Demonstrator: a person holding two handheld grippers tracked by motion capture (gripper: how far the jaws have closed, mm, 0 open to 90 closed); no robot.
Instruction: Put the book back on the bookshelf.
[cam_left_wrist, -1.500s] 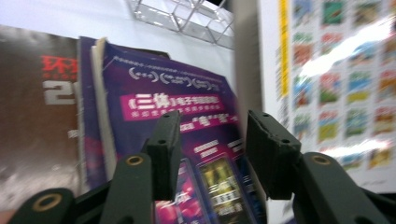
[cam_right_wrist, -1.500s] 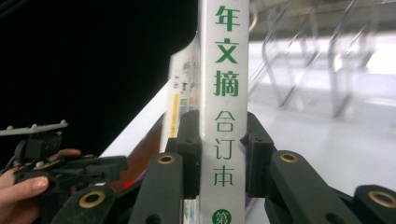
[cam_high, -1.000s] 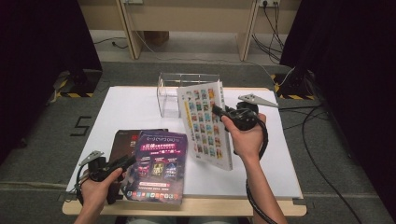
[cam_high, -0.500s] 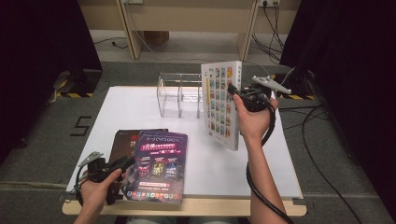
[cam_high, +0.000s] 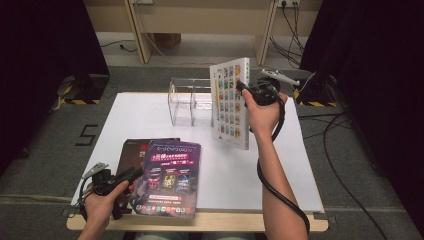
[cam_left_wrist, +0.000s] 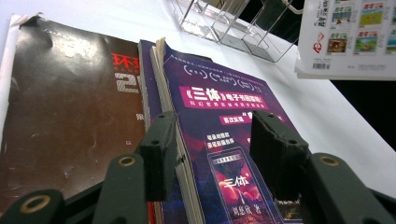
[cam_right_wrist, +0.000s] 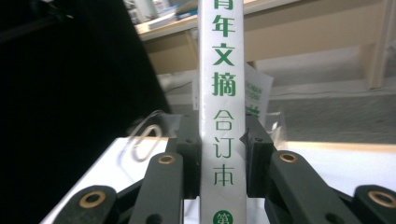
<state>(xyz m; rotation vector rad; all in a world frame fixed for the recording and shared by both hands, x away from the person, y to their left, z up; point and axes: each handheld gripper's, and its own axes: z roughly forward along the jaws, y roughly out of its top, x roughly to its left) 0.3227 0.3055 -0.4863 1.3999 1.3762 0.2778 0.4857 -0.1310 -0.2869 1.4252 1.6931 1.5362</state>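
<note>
Your right gripper (cam_high: 239, 85) pinches the white book (cam_high: 230, 102) by its spine, one jaw on each side, as the right gripper view shows with the green characters running up between the pads. You hold that book upright and clear of the table (cam_high: 150, 112), just to the right of the clear acrylic rack (cam_high: 192, 101) that stands near the table's far edge.

Your left gripper (cam_high: 134, 173) sits at the near left corner of the table. In the left gripper view its jaws straddle the edge of the purple book (cam_left_wrist: 224, 140), one pad against the page edges and the other raised off the cover, so they stand spread and do not press it. The purple book lies flat, overlapping a dark magazine (cam_high: 131, 152) beneath it.
</note>
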